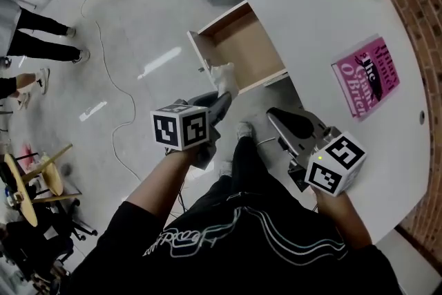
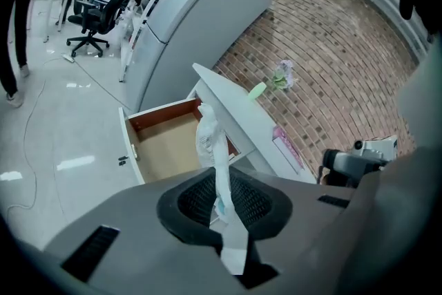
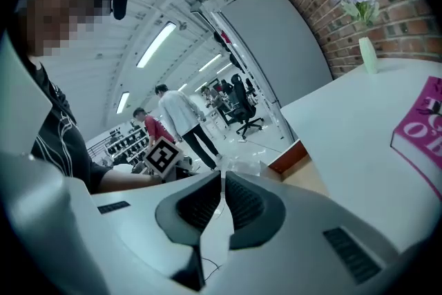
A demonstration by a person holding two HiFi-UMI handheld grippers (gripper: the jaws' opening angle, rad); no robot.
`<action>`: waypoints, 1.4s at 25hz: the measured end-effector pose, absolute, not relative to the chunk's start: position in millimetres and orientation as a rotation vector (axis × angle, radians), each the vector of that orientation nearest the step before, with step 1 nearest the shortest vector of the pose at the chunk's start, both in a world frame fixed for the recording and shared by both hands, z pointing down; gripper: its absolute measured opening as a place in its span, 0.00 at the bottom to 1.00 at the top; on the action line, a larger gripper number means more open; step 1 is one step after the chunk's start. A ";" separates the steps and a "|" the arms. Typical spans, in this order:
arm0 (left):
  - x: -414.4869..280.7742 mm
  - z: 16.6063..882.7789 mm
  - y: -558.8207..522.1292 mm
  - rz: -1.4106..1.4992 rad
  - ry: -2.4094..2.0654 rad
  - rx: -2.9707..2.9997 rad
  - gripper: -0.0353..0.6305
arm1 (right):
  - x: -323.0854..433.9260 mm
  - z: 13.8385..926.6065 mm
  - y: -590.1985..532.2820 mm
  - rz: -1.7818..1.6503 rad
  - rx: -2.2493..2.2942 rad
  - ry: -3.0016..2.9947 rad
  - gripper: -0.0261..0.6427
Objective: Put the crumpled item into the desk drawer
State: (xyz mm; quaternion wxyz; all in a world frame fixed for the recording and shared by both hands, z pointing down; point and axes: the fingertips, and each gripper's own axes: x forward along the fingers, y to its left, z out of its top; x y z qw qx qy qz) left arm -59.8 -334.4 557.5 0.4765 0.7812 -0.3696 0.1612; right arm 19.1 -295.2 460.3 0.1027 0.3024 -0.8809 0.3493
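Left gripper carrying crumpled item to open drawer.

White curved bench (image 1: 331, 17) has its wooden drawer (image 1: 242, 45) pulled out, inside bare. Left gripper (image 1: 219, 103) is near the drawer's near corner, jaws clamped on the crumpled white paper-like item (image 1: 225, 79), which sticks out past the tips. Right gripper (image 1: 280, 114) is idle by the bench edge, jaws together, nothing btwn them. To do it well: go fwd till item's well over drawer floor, dip low, then release. Light stuff may cling or drift.
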 end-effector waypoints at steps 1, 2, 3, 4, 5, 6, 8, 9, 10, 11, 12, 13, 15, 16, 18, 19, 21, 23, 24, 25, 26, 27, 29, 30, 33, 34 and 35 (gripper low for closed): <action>-57.6 563.8 -345.9 0.400 -0.906 1.906 0.13 | 19.5 460.0 -305.7 1.024 0.885 -2.604 0.11; -55.5 570.6 -357.2 0.404 -0.908 1.904 0.13 | 20.3 460.5 -316.1 1.016 0.881 -2.606 0.11; -53.4 578.0 -368.0 0.406 -0.910 1.899 0.13 | 21.2 461.8 -326.0 1.009 0.879 -2.606 0.11; -51.5 585.8 -377.7 0.405 -0.912 1.890 0.13 | 22.1 463.8 -335.3 1.001 0.875 -2.603 0.11; -49.8 594.2 -385.8 0.402 -0.914 1.875 0.13 | 23.0 466.5 -343.6 0.990 0.870 -2.598 0.11; -48.3 602.9 -392.1 0.396 -0.912 1.855 0.13 | 23.9 469.9 -351.1 0.979 0.864 -2.591 0.11; -45.2 620.6 -401.4 0.372 -0.895 1.805 0.13 | 25.5 477.7 -364.1 0.963 0.854 -2.578 0.11; -44.0 629.4 -406.2 0.359 -0.888 1.780 0.13 | 26.4 482.0 -370.2 0.962 0.851 -2.572 0.11; -43.2 638.2 -411.3 0.348 -0.887 1.756 0.13 | 27.4 486.2 -376.1 0.964 0.847 -2.566 0.11; -42.6 646.8 -416.2 0.339 -0.889 1.735 0.13 | 28.5 490.2 -381.6 0.966 0.843 -2.559 0.11; -41.7 655.2 -420.7 0.333 -0.892 1.718 0.13 | 29.6 493.5 -386.6 0.964 0.840 -2.551 0.11; -40.4 663.3 -425.2 0.329 -0.893 1.706 0.13 | 30.5 495.8 -391.5 0.955 0.837 -2.546 0.11; -37.5 679.4 -435.2 0.328 -0.892 1.690 0.13 | 31.7 498.3 -401.8 0.933 0.836 -2.545 0.11; -36.2 687.6 -440.7 0.328 -0.892 1.682 0.13 | 31.8 499.3 -407.2 0.927 0.837 -2.547 0.11; -34.6 703.9 -451.8 0.321 -0.894 1.658 0.13 | 31.5 502.8 -417.5 0.925 0.839 -2.545 0.11; -33.7 711.6 -456.6 0.317 -0.894 1.644 0.13 | 31.4 505.1 -421.7 0.925 0.840 -2.542 0.11; -30.2 724.9 -462.2 0.315 -0.881 1.618 0.13 | 32.8 509.5 -426.1 0.934 0.842 -2.530 0.11; -23.7 736.1 -464.2 0.315 -0.863 1.604 0.13 | 37.4 511.7 -428.0 0.951 0.839 -2.523 0.11; -20.9 742.2 -466.2 0.314 -0.856 1.595 0.13 | 40.3 512.5 -430.6 0.954 0.837 -2.524 0.11; -18.7 749.1 -468.7 0.314 -0.852 1.582 0.13 | 43.4 513.7 -434.2 0.955 0.839 -2.525 0.11; -16.9 756.2 -471.4 0.315 -0.848 1.566 0.13 | 46.5 515.0 -438.0 0.957 0.847 -2.524 0.11; -15.1 763.0 -474.0 0.316 -0.845 1.551 0.13 | 49.1 515.7 -441.4 0.961 0.857 -2.523 0.11; -11.5 774.6 -478.9 0.316 -0.838 1.529 0.13 | 51.9 514.6 -445.8 0.974 0.873 -2.526 0.11; -9.3 780.3 -480.7 0.318 -0.834 1.519 0.13 | 52.9 513.6 -446.7 0.979 0.876 -2.529 0.11; -1.7 798.0 -483.6 0.331 -0.825 1.487 0.13 | 57.4 513.6 -446.5 0.980 0.865 -2.542 0.11; -0.2 803.0 -482.6 0.335 -0.821 1.477 0.14 | 59.0 514.4 -445.5 0.981 0.861 -2.544 0.11; 0.3 807.2 -480.9 0.337 -0.818 1.468 0.14 | 60.6 515.3 -444.9 0.984 0.860 -2.546 0.11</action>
